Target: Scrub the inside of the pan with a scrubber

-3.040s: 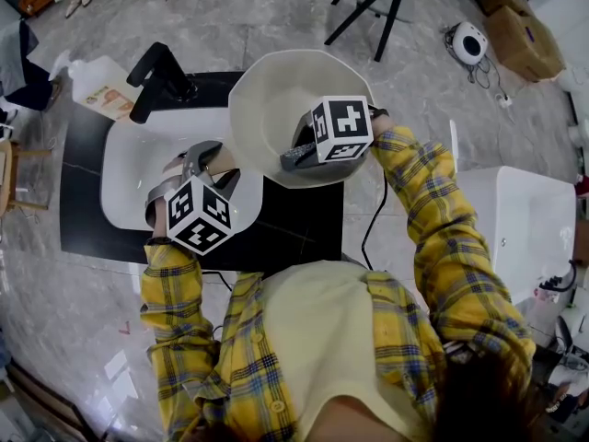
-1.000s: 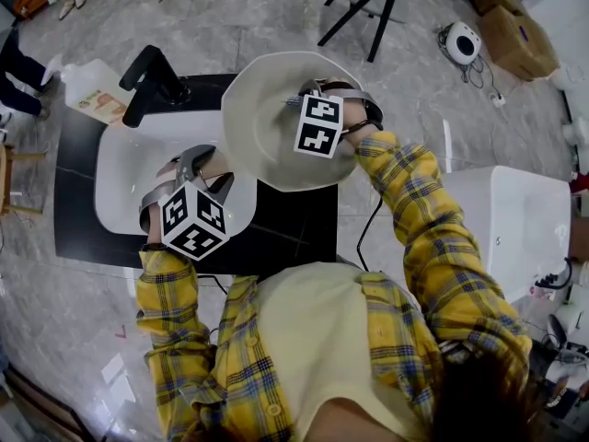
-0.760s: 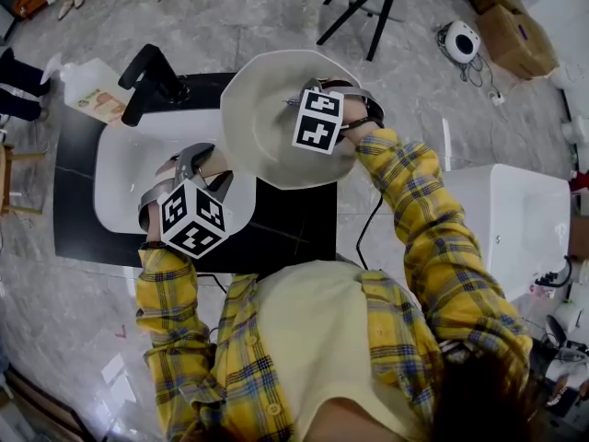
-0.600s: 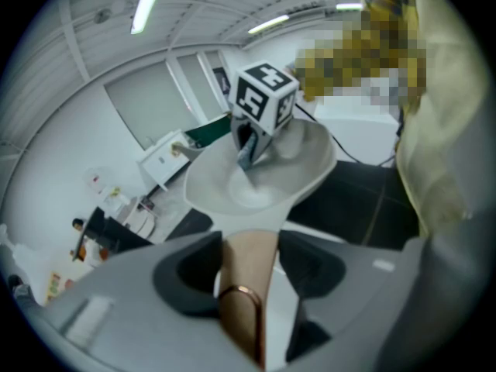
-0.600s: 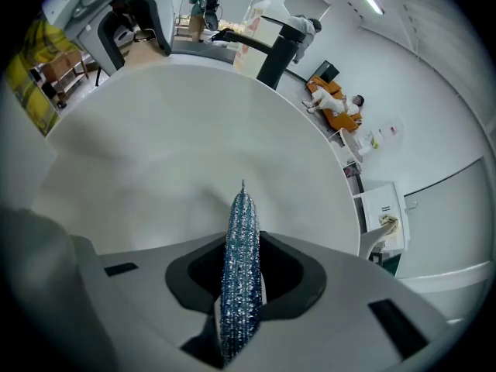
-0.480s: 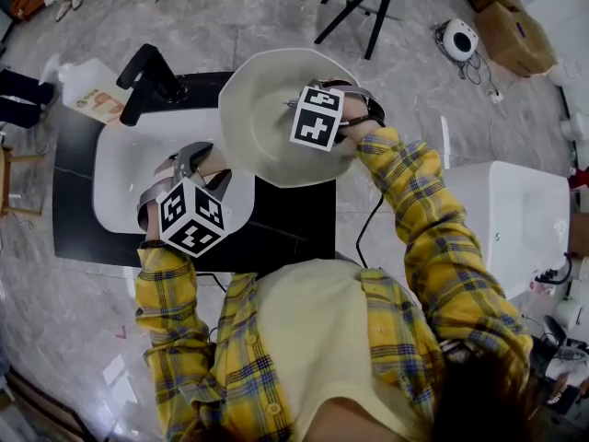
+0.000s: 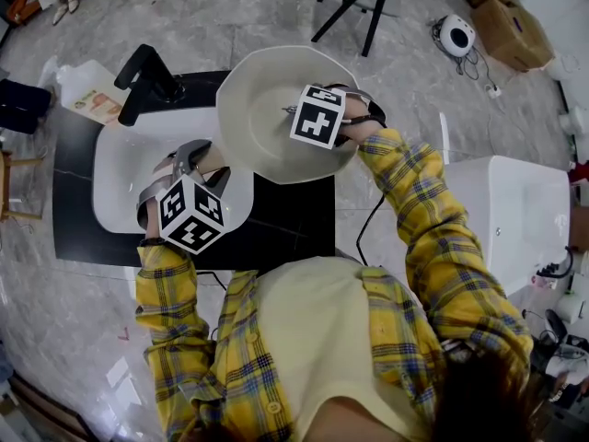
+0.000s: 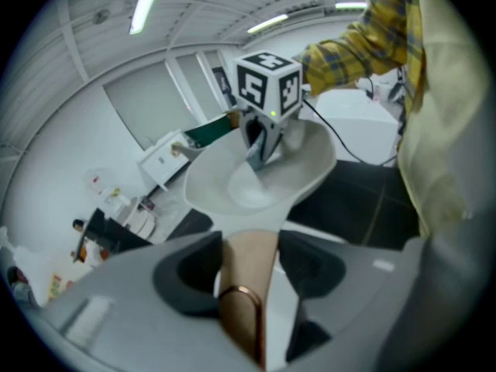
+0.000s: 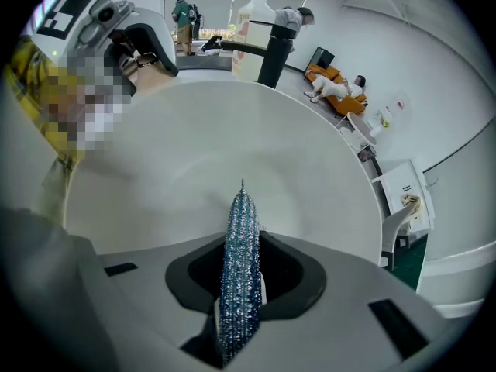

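**Partner:** What have you got, starting on the left?

**Me:** My left gripper (image 8: 248,270) is clenched on the pan's tan handle (image 8: 249,242), just ahead of its copper ring. That hand is my anchor. I'd grip firmly so the pan (image 7: 262,109) doesn't swing when I press. The pan hangs from the handle, tilted, above the far right corner of the sink (image 7: 124,168) and the black counter (image 7: 294,219).

**Partner:** And the right?

**Me:** My right gripper (image 9: 242,263) points steeply down into the bowl, its jaws grasping the blue glittery scrubber (image 9: 239,223) edge-on. The scrubber's tip looks to meet the pale inner surface towards the right side. Whether it truly presses there, I can't tell.

**Partner:** How do you scrub well from there?

**Me:** I reckon short, overlapping strokes would do best, working from the left wall across the floor to the right wall. I'd lay the scrubber flatter so more of it rubs. I'd also push towards the handle hand rather than away from it, or the pan may tip.

**Partner:** Anything in the way?

**Me:** At the far left stands a soap bottle (image 7: 90,90). Next comes the black faucet (image 7: 143,76), near the pan's left rim, where a wide swing could knock it. Off to the right a white cabinet (image 7: 525,210) stands well apart and is no bother.
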Action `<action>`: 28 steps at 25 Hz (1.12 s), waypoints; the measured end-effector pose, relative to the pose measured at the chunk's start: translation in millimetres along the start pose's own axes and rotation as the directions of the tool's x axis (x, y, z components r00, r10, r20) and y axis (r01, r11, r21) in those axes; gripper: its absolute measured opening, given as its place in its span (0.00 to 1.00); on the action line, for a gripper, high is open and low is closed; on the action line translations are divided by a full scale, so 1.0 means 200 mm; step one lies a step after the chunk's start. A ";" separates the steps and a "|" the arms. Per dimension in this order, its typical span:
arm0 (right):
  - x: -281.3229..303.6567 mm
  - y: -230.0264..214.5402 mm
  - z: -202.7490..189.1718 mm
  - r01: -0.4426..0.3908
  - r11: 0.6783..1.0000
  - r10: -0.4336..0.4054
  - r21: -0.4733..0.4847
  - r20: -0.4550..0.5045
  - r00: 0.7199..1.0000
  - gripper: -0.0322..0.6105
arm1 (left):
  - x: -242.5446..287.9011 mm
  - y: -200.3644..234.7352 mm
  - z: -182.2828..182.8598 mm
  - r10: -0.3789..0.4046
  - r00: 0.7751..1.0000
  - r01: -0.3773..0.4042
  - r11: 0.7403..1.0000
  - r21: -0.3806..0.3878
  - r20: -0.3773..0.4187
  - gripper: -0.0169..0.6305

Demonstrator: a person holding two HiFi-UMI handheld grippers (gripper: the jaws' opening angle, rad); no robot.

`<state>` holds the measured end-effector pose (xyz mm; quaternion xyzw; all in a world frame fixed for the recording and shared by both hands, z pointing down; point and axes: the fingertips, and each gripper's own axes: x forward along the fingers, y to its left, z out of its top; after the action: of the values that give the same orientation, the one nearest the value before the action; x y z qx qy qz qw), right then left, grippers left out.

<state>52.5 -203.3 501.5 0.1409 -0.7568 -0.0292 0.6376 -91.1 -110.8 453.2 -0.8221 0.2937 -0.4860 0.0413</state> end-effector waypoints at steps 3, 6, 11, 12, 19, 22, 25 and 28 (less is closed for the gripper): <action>-0.01 0.04 0.00 -0.035 0.999 0.035 0.021 0.013 0.999 0.18 | 0.00 0.00 0.01 0.000 1.000 0.000 1.000 0.002 -0.001 0.38; -0.03 0.09 0.02 -0.086 0.995 0.084 0.045 0.039 0.996 0.18 | 0.00 0.00 0.01 0.000 1.000 0.000 1.000 0.003 0.000 0.39; -0.05 0.21 0.04 -0.219 0.969 0.210 0.109 0.091 0.973 0.18 | 0.00 0.00 0.00 -0.001 1.000 0.001 1.000 0.004 0.002 0.39; -0.06 0.22 0.06 -0.235 0.966 0.224 0.111 0.102 0.969 0.18 | 0.00 0.00 0.00 -0.002 1.000 0.002 1.000 0.004 0.003 0.39; -0.08 0.35 0.13 -0.340 0.935 0.325 0.100 0.145 0.935 0.18 | 0.00 0.00 0.00 0.001 1.000 -0.001 1.000 0.008 0.007 0.39; -0.09 0.40 0.15 -0.375 0.923 0.362 0.081 0.146 0.921 0.18 | 0.00 0.00 0.00 0.000 1.000 0.000 1.000 0.008 0.011 0.39; -0.10 0.44 0.17 -0.404 0.913 0.394 0.062 0.129 0.910 0.18 | 0.00 -0.01 0.00 -0.002 1.000 0.001 1.000 0.013 0.013 0.39; -0.10 0.46 0.18 -0.417 0.908 0.409 0.049 0.115 0.905 0.18 | 0.00 0.00 0.00 -0.005 1.000 0.004 1.000 0.017 0.015 0.39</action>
<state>3.7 -114.7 496.4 -0.0011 -0.8017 0.1269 0.5841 -90.9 -110.1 453.3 -0.8260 0.2874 -0.4825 0.0493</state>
